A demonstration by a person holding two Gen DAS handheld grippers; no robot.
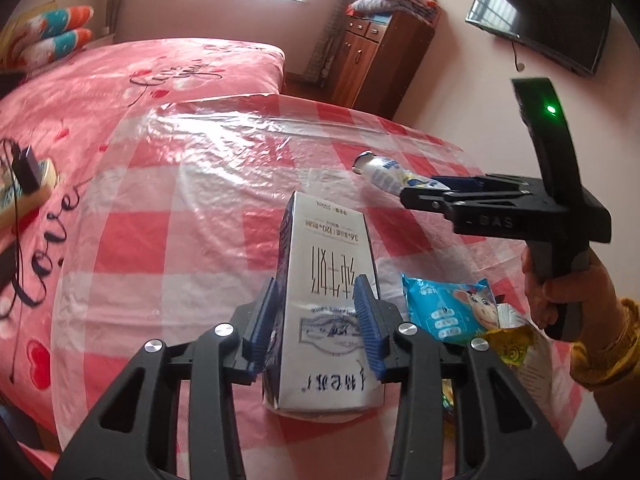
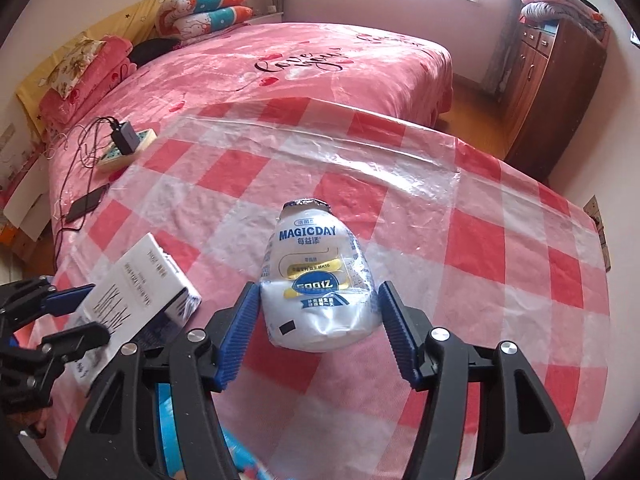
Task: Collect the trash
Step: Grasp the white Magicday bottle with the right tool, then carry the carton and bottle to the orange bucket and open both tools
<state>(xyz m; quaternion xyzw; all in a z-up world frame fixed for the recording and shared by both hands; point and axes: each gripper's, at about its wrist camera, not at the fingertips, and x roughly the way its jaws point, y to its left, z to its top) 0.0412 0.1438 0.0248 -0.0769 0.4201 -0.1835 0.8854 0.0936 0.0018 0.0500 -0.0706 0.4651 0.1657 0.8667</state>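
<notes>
My left gripper [image 1: 318, 312] is shut on a white milk carton [image 1: 326, 300], its blue pads pressed on both sides; the carton also shows in the right wrist view [image 2: 136, 292]. My right gripper [image 2: 320, 328] is shut on a white MAGICDAY drink bottle [image 2: 318, 276] and holds it above the table; the bottle also shows in the left wrist view [image 1: 384, 172]. A blue snack wrapper [image 1: 452, 308] and a yellow wrapper [image 1: 512, 344] lie on the table to the right of the carton.
The table [image 2: 500, 248] has a red-and-white checked cloth under clear plastic. Behind it is a pink bed [image 2: 280, 64] with a power strip and charger [image 2: 124, 140] and a phone [image 2: 86, 204]. A wooden cabinet [image 2: 552, 92] stands at the right.
</notes>
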